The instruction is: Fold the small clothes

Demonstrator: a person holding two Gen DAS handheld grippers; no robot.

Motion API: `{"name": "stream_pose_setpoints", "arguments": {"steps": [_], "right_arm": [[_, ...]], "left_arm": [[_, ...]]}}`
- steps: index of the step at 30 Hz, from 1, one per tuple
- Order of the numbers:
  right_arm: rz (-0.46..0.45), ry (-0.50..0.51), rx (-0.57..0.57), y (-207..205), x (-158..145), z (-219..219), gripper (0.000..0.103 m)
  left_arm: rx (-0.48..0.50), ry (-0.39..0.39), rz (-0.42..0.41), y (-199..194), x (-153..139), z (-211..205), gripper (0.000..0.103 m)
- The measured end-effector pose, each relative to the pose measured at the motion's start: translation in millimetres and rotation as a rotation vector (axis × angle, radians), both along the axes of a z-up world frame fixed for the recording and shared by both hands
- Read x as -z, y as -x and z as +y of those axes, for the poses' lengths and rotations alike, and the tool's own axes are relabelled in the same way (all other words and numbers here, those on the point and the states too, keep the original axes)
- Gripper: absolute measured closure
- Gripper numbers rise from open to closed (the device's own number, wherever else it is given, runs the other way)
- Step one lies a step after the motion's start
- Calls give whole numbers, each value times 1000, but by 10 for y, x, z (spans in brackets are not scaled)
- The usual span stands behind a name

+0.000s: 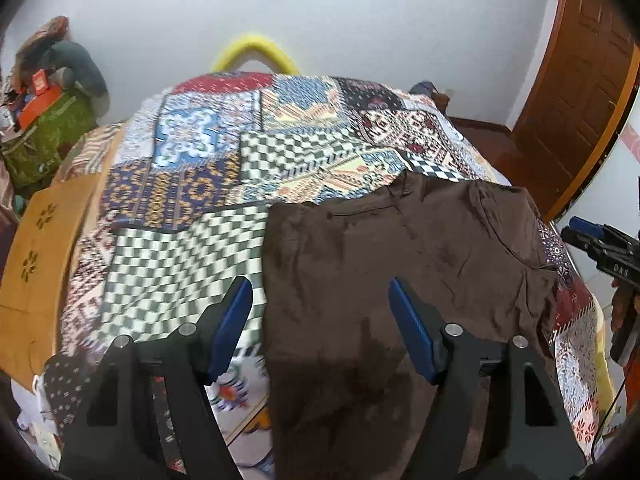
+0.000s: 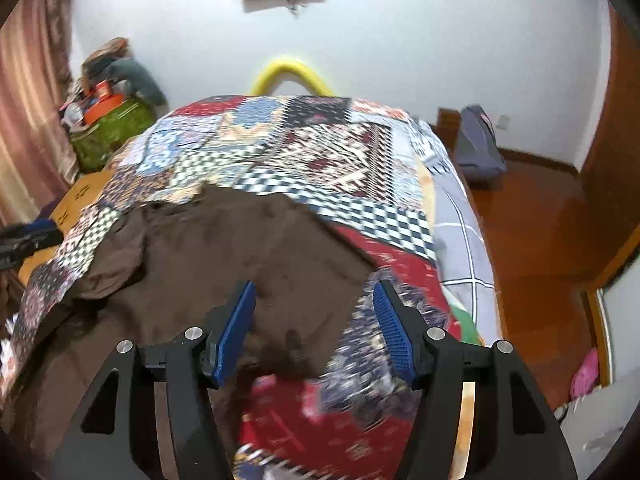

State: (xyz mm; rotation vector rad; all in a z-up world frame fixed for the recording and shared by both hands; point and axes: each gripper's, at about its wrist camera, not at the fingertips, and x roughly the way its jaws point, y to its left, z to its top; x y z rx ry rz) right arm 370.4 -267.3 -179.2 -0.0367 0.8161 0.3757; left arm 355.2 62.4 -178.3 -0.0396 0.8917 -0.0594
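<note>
Blue pads [image 1: 232, 328] of the left gripper [image 1: 322, 326] are standing wide apart with nothing between them, hanging above the bed and touching no cloth. Under them the brown garment [image 1: 400, 280] is lying spread on the patchwork quilt [image 1: 192, 184], reaching from the near edge of the bed toward the middle. Its straight left edge is running near to far almost under the left pad, so most of the cloth is lying to the right of that gripper. Its long axis seems to be running near to far, with the wrinkled, bunched part at the far right.

In the right wrist view, the right gripper [image 2: 314, 326] is also gaping, its pads empty. It is hovering over the garment's right edge [image 2: 340, 248], which is slanting from far left to near right; the left pad is over brown cloth, the right pad over quilt. That view is blurred near the bottom, so the near hem is hard to read.

Judging by this, each gripper is sitting nearest its own side of the garment, and the coming move is probably turning on pinching those two edges to carry one across the long axis.
</note>
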Motion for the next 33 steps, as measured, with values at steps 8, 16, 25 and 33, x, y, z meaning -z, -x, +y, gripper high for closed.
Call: {"name": "stream_pose_setpoints", "arguments": {"steps": [8, 16, 25, 33], "right_arm": [[65, -79, 2, -439, 256, -207, 47], [97, -118, -52, -551, 363, -180, 96], [60, -109, -116, -283, 67, -33, 100], [14, -140, -195, -141, -468, 465, 101]], "left_arm": [[33, -8, 79, -274, 439, -208, 33], [57, -26, 115, -293, 601, -256, 33], [60, -61, 73, -114, 424, -268, 33], [60, -92, 4, 136, 171, -195, 33]]}}
